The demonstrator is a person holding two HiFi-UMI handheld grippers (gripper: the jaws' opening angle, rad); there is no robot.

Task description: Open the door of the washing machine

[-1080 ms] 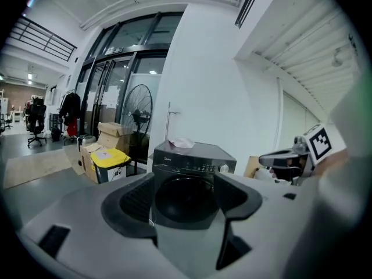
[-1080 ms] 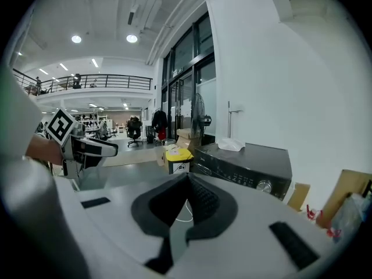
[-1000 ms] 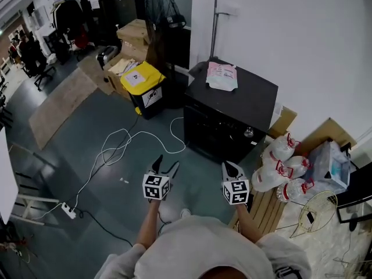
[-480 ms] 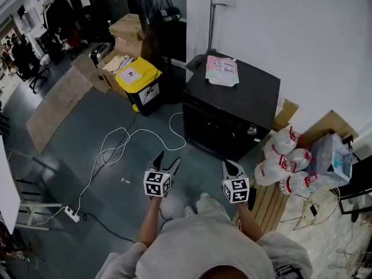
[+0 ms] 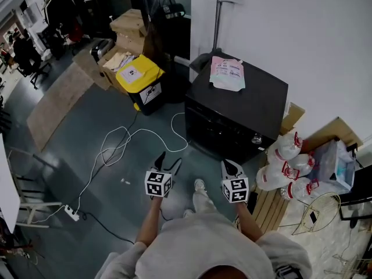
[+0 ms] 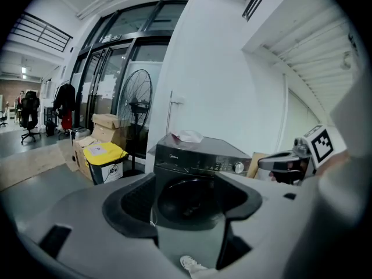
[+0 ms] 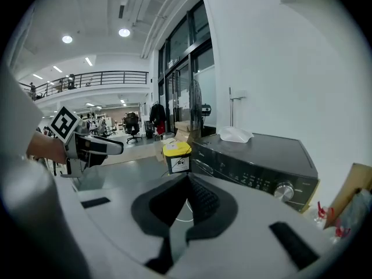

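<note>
White wall (image 5: 325, 34), grey floor (image 5: 64, 150), standing fan (image 5: 167, 7), yellow-lidded bin (image 5: 139, 72), cardboard boxes (image 5: 129, 22)

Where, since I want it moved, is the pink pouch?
In the head view the pink pouch lies on top of the washing machine, at its back edge by the wall, right of the yellow-lidded bin.

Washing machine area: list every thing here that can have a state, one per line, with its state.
washing machine door: closed
left gripper: jaws apart, empty
right gripper: jaws together, empty
yellow bin lid: shut
pink pouch: lying flat on top of the machine
</note>
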